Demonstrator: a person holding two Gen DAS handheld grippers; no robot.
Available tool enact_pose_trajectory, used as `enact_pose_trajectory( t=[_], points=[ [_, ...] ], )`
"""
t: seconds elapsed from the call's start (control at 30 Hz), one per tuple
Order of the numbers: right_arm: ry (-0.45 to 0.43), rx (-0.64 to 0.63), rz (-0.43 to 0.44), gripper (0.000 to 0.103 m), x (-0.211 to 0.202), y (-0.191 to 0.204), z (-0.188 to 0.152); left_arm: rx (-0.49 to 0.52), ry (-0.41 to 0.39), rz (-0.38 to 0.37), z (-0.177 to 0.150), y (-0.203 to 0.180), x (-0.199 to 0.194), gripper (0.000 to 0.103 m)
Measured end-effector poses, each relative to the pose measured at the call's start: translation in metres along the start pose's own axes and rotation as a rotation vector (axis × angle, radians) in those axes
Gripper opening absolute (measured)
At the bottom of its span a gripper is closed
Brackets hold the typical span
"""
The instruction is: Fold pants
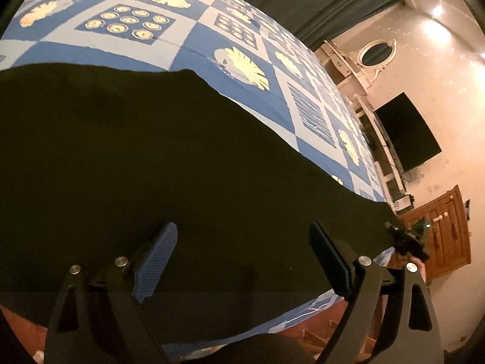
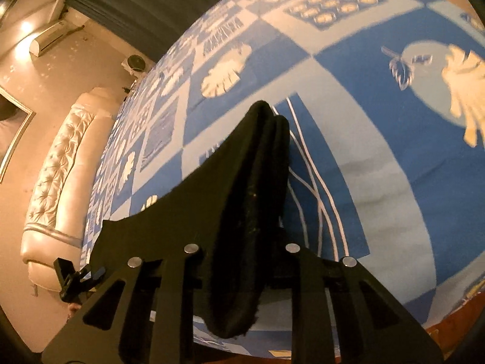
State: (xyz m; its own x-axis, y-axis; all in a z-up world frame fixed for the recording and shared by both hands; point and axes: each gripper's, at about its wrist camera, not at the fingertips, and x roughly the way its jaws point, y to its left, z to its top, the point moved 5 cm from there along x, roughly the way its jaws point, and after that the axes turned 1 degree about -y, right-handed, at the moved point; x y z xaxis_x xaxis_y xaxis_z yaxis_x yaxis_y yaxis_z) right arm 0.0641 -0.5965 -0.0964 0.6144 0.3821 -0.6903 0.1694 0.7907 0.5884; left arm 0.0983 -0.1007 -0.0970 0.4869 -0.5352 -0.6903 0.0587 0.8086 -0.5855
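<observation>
The left gripper (image 1: 242, 254) hovered with its jaws spread wide over the black pants (image 1: 127, 163), one blue ribbed pad (image 1: 157, 261) at 7 o'clock and a dark pad at 5 o'clock, neither closed on cloth. The pants lay flat across the bed's blue patchwork bedspread (image 1: 182, 42), filling the lower and left part of the left wrist view, their far edge running from 9 o'clock down toward 4 o'clock. At that far corner, near 4 o'clock, the tip of the other tool (image 1: 407, 239) showed against a wooden cabinet (image 1: 439, 236).

The right gripper (image 2: 239, 261) had its jaws pressed together on a thick gathered bunch of the pants (image 2: 251, 200), the folded black layers rising in a ridge from the jaws toward 12 o'clock and ending in a rounded end above the bedspread (image 2: 379, 139). A flatter flap of the same cloth spread toward 8 o'clock. The bedspread's squares carried pale leaf shapes, rows of round motifs and a bird holding a sprig at 2 o'clock.

Beyond the bed, a dark television (image 1: 406, 133) hung on the pale wall at 3 o'clock in the left wrist view, with an oval mirror (image 1: 376, 53) above it. In the right wrist view a cream tufted headboard (image 2: 60, 176) curved along 9 o'clock, and an air conditioner (image 2: 50, 38) sat high at 10 o'clock beside dark curtains (image 2: 145, 3).
</observation>
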Motion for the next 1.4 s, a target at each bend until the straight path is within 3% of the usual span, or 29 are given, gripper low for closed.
enact_pose_trajectory(
  t=[0.27,0.37,0.53,0.63,0.83,0.97,1.1,1.2,1.4],
  points=[
    [-0.074,-0.067,-0.004,0.020,-0.027,0.049,0.004,-0.015,-0.027,0.119,0.013,0.033,-0.032,0.087],
    [-0.087,-0.096,0.002,0.020,-0.034,0.070,0.004,-0.045,0.016,0.176,0.016,0.051,-0.036,0.087],
    [-0.107,-0.146,0.003,0.020,-0.041,0.107,0.003,-0.050,0.063,0.129,0.015,0.062,-0.031,0.088],
    [-0.114,-0.176,0.004,0.020,-0.044,0.130,0.001,-0.072,0.058,0.069,0.013,0.066,-0.029,0.093],
    [-0.129,-0.229,0.005,0.020,-0.043,0.176,-0.008,-0.026,0.096,0.059,0.013,0.061,-0.030,0.095],
    [-0.135,-0.290,-0.019,0.020,-0.040,0.207,-0.017,-0.017,0.038,0.119,0.016,0.055,-0.038,0.095],
    [-0.141,-0.346,-0.014,0.020,-0.038,0.242,-0.030,0.095,-0.052,0.177,0.022,0.040,-0.056,0.095],
    [-0.137,-0.378,-0.013,0.020,-0.034,0.261,-0.038,0.138,-0.130,0.178,0.029,0.031,-0.072,0.095],
    [-0.116,-0.418,-0.002,0.020,-0.017,0.295,-0.058,0.092,-0.115,0.181,0.028,0.044,-0.079,0.095]
  ],
)
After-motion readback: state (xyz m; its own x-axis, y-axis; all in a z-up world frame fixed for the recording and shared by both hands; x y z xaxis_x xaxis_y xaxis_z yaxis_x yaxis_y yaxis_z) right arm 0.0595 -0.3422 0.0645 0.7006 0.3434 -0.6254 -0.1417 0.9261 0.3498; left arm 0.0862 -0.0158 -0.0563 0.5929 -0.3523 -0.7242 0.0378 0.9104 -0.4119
